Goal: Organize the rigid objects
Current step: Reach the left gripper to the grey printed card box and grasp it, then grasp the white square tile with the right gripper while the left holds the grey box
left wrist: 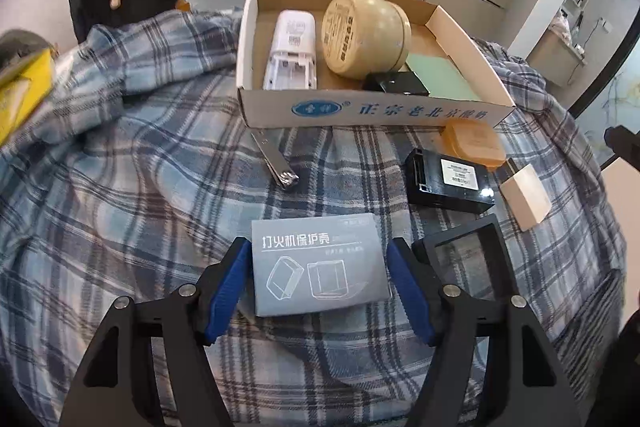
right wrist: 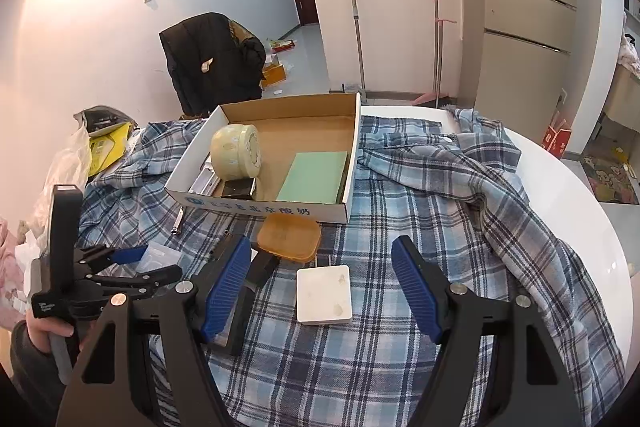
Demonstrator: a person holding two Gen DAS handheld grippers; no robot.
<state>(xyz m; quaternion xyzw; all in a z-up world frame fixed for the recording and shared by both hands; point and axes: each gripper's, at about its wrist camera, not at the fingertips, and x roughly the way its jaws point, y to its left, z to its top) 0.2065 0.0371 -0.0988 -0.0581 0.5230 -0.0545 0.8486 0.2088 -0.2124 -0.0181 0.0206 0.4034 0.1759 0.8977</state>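
Left of the cardboard box front, our left gripper brackets the grey packet, pads touching its edges; below the box's front wall, our right gripper stands half-open and empty around the white block on the plaid cloth

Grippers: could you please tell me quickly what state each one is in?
Left gripper: jaws closed on the grey packet.
Right gripper: jaws open, holding nothing.
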